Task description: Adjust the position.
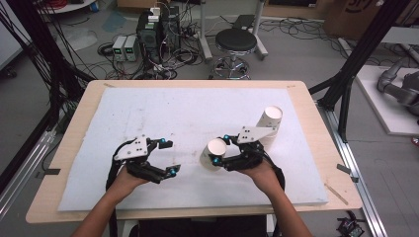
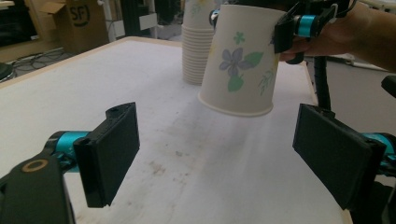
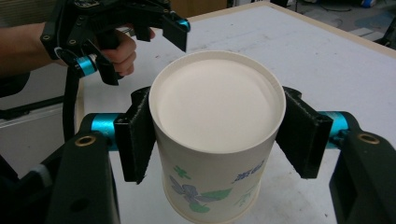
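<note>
Right gripper: sat lower centre-right of the high view, jaws closed onto a single paper cup, one jaw on each side of the wall near the closed base. In its own view the cup was squeezed between both black pads, base facing the camera.

Cup: white with a purple flower and green leaves printed on it. In the left gripper view the cup hung upside down, rim lowest, tilted a bit and clear of the surface, upper middle of the frame.

Stack of cups: stood on the surface just up and right of the right gripper in the high view; upper middle of the left gripper view behind the held cup.

Left gripper: lower left of centre in the high view, jaws spread wide, nothing in them, apart from the cup.

Step, as I read it: one cup looked freshly separated from the stack and carried toward the middle, not set down yet.

Next move, my guess: either lower it onto the foam sheet rim-down and let go, or hand it across. A hand-off would need the left gripper to close on the lower wall without crushing the thin paper.
</note>
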A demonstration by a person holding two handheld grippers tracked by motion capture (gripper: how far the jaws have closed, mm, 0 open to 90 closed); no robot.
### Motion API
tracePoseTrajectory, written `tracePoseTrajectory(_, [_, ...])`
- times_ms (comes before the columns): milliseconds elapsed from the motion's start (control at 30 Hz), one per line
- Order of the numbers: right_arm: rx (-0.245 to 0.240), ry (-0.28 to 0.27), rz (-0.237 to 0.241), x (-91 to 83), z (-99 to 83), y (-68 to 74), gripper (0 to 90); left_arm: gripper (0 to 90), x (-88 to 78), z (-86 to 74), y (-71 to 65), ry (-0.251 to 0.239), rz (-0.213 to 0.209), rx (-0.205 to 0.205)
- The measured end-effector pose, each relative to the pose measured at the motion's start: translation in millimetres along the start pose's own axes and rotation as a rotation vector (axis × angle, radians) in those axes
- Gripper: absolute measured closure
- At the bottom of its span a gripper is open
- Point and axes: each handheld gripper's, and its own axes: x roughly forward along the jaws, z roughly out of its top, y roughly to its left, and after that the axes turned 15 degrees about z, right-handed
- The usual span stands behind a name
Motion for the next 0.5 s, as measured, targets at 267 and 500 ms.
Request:
tracePoseTrajectory(267, [-0.011, 0.019, 0.014, 5.5, 5.2, 1.5, 35.0, 14.9, 34.6, 4.3, -15.2, 0.032, -0.051, 0.023])
tracePoseTrajectory(500, [-0.004, 0.031, 0.035, 8.4, 5.8, 3.3, 35.1, 16.3, 53.3, 2.7, -24.2, 0.059, -0.089, 0.037])
